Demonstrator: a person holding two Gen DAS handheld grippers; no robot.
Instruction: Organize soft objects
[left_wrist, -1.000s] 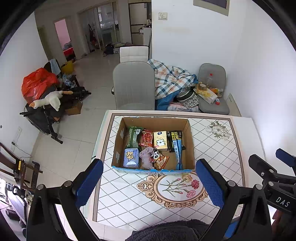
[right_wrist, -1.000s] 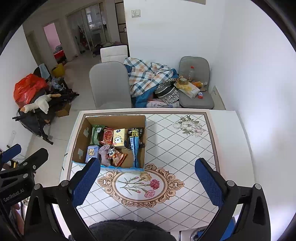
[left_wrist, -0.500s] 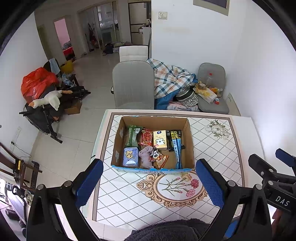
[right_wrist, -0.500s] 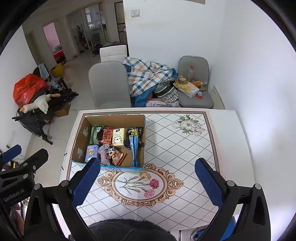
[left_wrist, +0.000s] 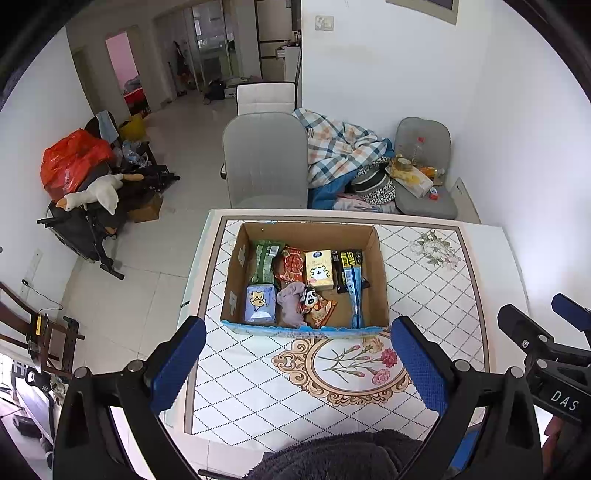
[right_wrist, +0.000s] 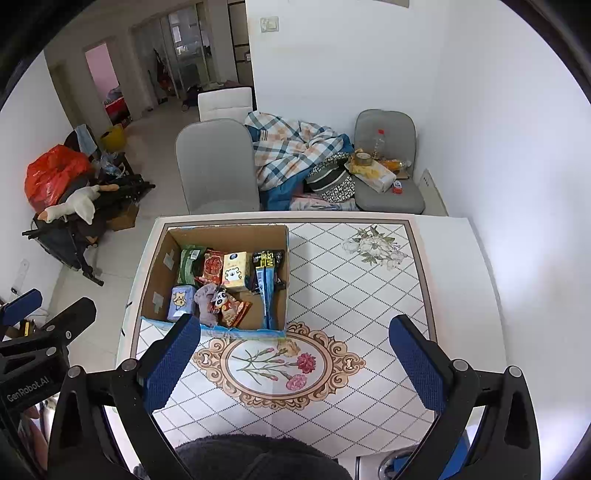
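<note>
An open cardboard box (left_wrist: 379, 266) (right_wrist: 159, 258) stands on the tiled table (left_wrist: 424, 295) (right_wrist: 351, 280). It holds a grey soft toy (left_wrist: 291, 301) (right_wrist: 207, 301), a blue tissue pack (left_wrist: 260, 302) (right_wrist: 180, 302), a yellow tissue pack (left_wrist: 318, 267) (right_wrist: 235, 269) and several snack packets. My left gripper (left_wrist: 299, 363) is open and empty, high above the near side of the box. My right gripper (right_wrist: 295, 360) is open and empty, above the floral medallion (right_wrist: 277, 363), right of the box. A dark fuzzy thing (left_wrist: 340, 458) (right_wrist: 258, 458) lies at the bottom edge of both views.
A grey chair (left_wrist: 266, 158) (right_wrist: 216, 162) stands at the table's far edge. A plaid blanket (left_wrist: 336, 147), a second chair with clutter (left_wrist: 421, 177) and a white wall lie behind. A stroller with a plush goose (left_wrist: 96, 192) is on the floor at left.
Both grippers have risen or drawn back very slightly; the box looks a little smaller. Both stay open and empty.
</note>
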